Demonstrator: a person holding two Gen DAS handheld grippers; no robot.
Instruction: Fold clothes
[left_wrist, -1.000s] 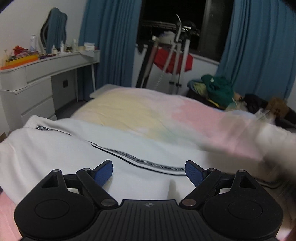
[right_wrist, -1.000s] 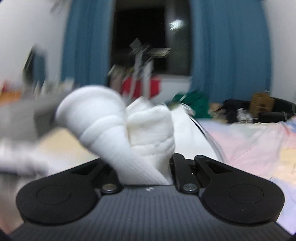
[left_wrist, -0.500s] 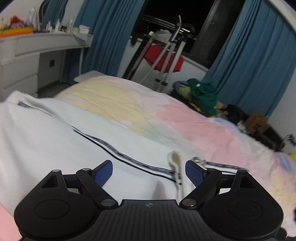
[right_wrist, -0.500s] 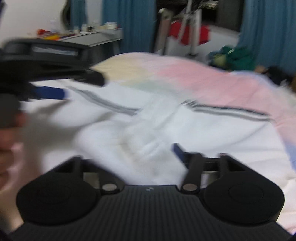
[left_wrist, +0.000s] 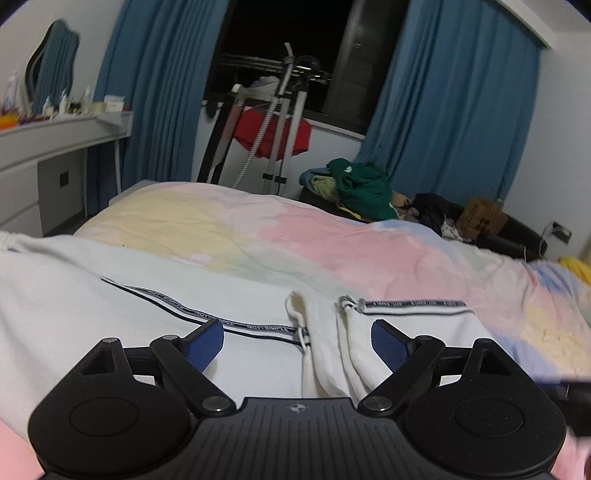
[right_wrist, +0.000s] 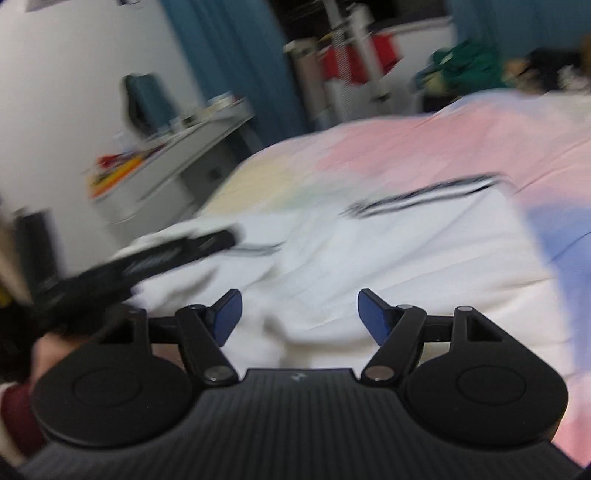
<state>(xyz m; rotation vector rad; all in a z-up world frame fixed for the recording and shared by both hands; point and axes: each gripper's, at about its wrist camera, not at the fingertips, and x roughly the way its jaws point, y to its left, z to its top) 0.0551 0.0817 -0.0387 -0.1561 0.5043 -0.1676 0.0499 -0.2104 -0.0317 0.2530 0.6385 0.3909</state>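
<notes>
**White garment on the bed, both grippers empty**

The left gripper (left_wrist: 297, 341) and right gripper (right_wrist: 299, 314), jaws spread wide, hover over the white garment (left_wrist: 110, 306) across the lower frame, lying on the pastel bedspread (left_wrist: 332, 240).

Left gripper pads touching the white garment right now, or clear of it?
Cannot tell. In the left wrist view the left gripper is open over the white garment, nothing clamped, but the pads overlap cloth in the image, so neither contact nor gap shows plainly.
</notes>
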